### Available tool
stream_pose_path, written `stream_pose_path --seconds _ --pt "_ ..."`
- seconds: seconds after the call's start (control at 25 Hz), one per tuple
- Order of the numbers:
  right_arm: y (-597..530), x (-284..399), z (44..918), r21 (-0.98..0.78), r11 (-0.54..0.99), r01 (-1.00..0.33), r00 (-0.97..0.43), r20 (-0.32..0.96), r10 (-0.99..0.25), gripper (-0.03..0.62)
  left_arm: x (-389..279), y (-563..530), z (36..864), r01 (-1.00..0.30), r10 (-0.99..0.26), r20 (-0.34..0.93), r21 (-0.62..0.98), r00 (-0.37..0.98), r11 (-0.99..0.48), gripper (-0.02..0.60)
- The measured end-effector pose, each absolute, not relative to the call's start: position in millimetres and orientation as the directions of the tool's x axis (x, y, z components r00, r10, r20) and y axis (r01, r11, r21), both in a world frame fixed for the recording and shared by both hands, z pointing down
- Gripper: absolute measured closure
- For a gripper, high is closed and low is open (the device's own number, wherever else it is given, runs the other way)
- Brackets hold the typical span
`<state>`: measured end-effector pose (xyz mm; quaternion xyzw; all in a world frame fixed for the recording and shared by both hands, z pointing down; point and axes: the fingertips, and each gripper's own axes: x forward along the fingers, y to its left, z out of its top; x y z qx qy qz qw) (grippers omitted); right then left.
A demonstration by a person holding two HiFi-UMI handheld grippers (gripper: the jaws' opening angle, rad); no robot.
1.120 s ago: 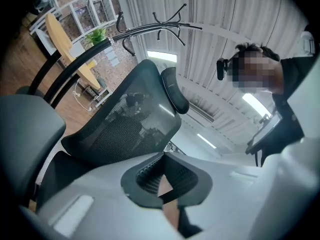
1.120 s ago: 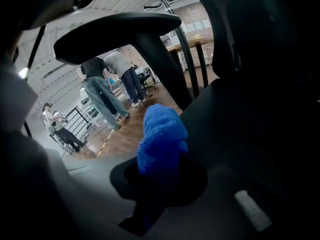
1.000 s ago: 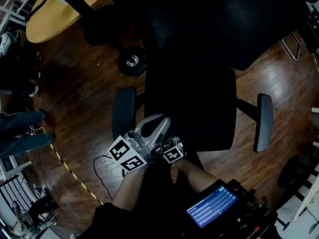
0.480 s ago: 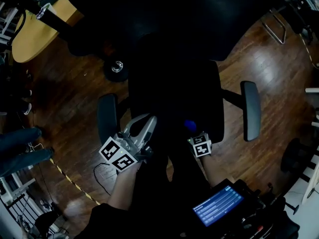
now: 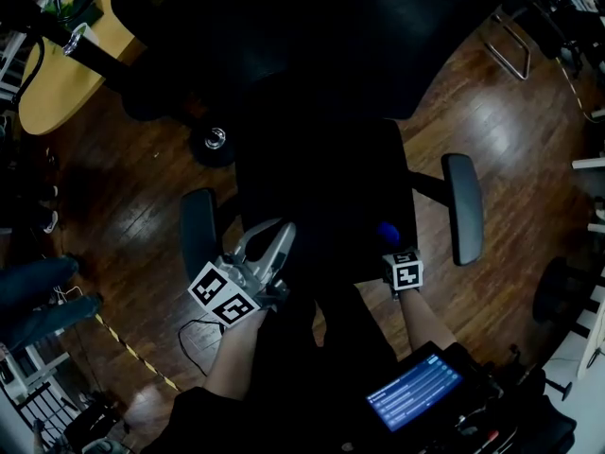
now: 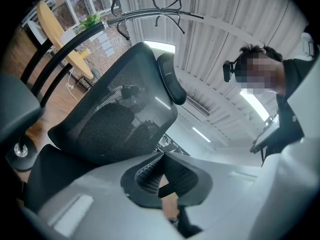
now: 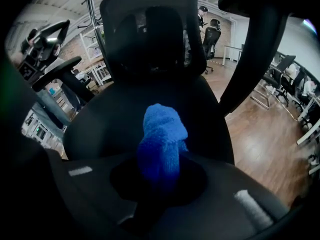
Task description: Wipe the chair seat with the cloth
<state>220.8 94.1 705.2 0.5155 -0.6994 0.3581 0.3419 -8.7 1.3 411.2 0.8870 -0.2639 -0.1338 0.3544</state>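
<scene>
while the left claw (image 6: 161, 158) sits closed, the right claw (image 7: 159, 176) pinches the cloth (image 7: 162, 131) over the chair seat (image 7: 112, 119).

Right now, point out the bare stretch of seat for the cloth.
Bare: the seat between the left armrest and right armrest, from the cloth in the right tongs back to the backrest. Crowded: its front left corner, by the left tongs.

No legible text, brand, number or sign was found in any view. Rows of lettering are shown on the lit screen (image 5: 408, 392) at the lower edge of the head view, but none can be read. Only black-and-white square patterns are carried on the cubes of the left tongs (image 5: 277, 233) and right tongs (image 5: 388, 236).
</scene>
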Motion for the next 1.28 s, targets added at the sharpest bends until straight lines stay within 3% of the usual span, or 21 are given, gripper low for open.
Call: stream_pose_path --seconds 0.44,0.76,1.28 --pt "54.7 200.8 686.8 -0.169 0.172 -0.971 -0.236 0.805 -0.544 0.555 -6.0 0.4 409.6 -0.382 -0.570 -0.053 0.691 0.820 -0.613 0.589" --pt "-95.7 96.0 662.7 -0.226 0.373 -0.900 -0.416 0.702 -0.579 0.554 -11.4 -0.5 418.8 -0.385 -0.598 -0.058 0.715 0.799 -0.584 0.589" --pt "-191.1 -102.6 691.9 -0.305 0.649 -0.697 -0.645 0.662 -0.382 0.554 -31.3 -21.8 434.2 -0.382 -0.658 -0.085 0.756 0.748 -0.532 0.589"
